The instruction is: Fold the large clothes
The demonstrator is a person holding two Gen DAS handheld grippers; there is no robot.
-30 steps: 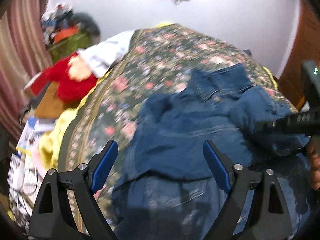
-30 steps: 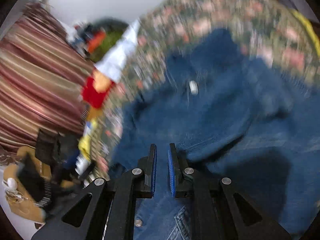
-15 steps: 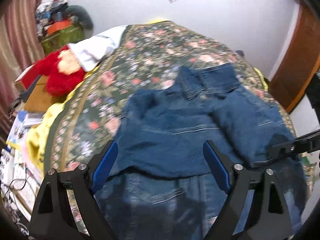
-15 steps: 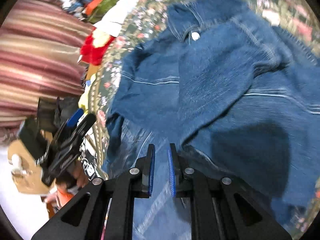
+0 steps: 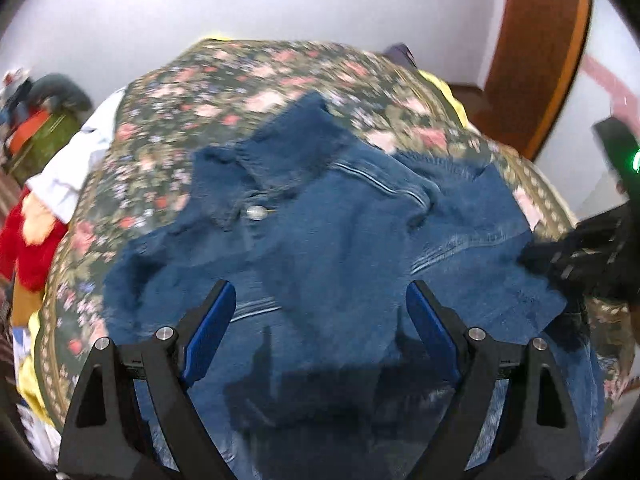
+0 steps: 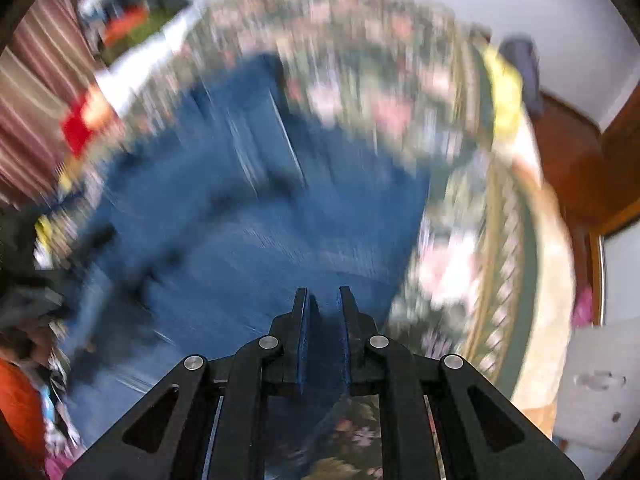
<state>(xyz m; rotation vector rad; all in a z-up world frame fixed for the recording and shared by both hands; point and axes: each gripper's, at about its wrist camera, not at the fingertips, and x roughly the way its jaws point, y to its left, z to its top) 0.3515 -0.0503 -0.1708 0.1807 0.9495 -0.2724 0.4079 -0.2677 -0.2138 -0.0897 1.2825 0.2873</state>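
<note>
My right wrist view was basically one big smear, so the denim jacket (image 6: 248, 232) and the floral bedspread (image 6: 440, 128) were just streaks of colour. Couldn't tell whether my right claw (image 6: 323, 300) pinched any fabric. In the left view, the jacket's near hem ran off the bottom edge behind my left claw (image 5: 320, 316), and the red toy (image 5: 24, 248) was cut off.

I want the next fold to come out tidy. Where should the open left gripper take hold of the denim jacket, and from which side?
Probably the denim jacket at its outer left edge, about where the shoulder meets the side, near. That edge lies flat and free on the floral bedspread, so the open left gripper can come in from the left, low, one finger sliding under. The middle is flat cloth with nothing to pinch.
</note>
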